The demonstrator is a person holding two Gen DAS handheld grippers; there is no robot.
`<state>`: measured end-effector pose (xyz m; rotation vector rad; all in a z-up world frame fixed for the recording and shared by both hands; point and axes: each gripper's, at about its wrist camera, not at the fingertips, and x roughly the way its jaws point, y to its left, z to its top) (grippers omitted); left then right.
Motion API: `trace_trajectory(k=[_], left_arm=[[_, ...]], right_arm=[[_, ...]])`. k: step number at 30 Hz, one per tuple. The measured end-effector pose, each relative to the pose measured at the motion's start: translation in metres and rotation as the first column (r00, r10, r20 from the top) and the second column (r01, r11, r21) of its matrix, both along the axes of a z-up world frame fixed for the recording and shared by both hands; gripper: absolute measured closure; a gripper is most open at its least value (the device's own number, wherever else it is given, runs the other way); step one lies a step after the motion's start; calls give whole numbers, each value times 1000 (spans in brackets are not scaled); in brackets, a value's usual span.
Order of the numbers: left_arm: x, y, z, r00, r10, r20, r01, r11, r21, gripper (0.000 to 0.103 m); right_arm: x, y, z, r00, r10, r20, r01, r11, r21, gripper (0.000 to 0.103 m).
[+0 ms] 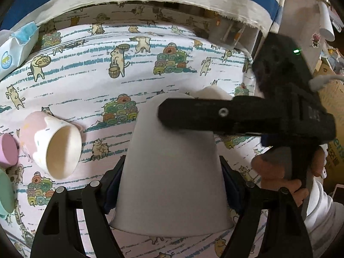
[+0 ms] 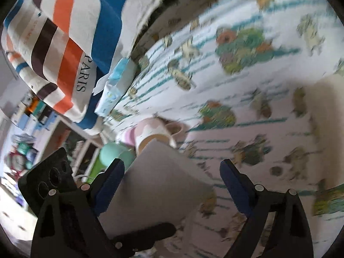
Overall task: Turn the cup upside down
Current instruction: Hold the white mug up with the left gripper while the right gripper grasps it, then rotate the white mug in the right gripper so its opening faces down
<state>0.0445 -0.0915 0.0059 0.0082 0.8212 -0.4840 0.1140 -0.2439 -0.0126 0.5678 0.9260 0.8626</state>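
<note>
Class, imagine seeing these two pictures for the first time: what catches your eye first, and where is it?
A big white cup, upside down with its wide rim lowest, fills the centre, clamped by the left gripper. The right gripper reaches in from the right at its top. To the left, a pink-and-white mug lies tipped on the cat-print cloth.

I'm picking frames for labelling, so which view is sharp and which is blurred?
Left wrist view: sharp on the white cup and the cat-print cloth, with fisheye bending at the edges; the right tongs look slightly soft. Right wrist view: motion-smeared throughout, the cloth print streaked.
</note>
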Motion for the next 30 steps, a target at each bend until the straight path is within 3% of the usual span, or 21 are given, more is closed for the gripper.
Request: trace_trajectory(k=[6, 13, 24, 30], left_arm=[[2, 1, -3, 1000, 5, -3, -5, 1000, -9, 26], [0, 3, -3, 1000, -5, 3, 5, 1000, -18, 26], [7, 3, -13, 998, -31, -62, 29, 999, -31, 25], [22, 5, -23, 992, -74, -107, 65, 994, -91, 24]], right_arm=[[11, 0, -15, 994, 12, -108, -5, 998, 66, 14], [11, -3, -13, 994, -4, -112, 11, 998, 63, 18], [-10, 12, 23, 988, -91, 122, 110, 980, -166, 24], [-18, 21, 32, 970, -99, 220, 158, 950, -268, 25]])
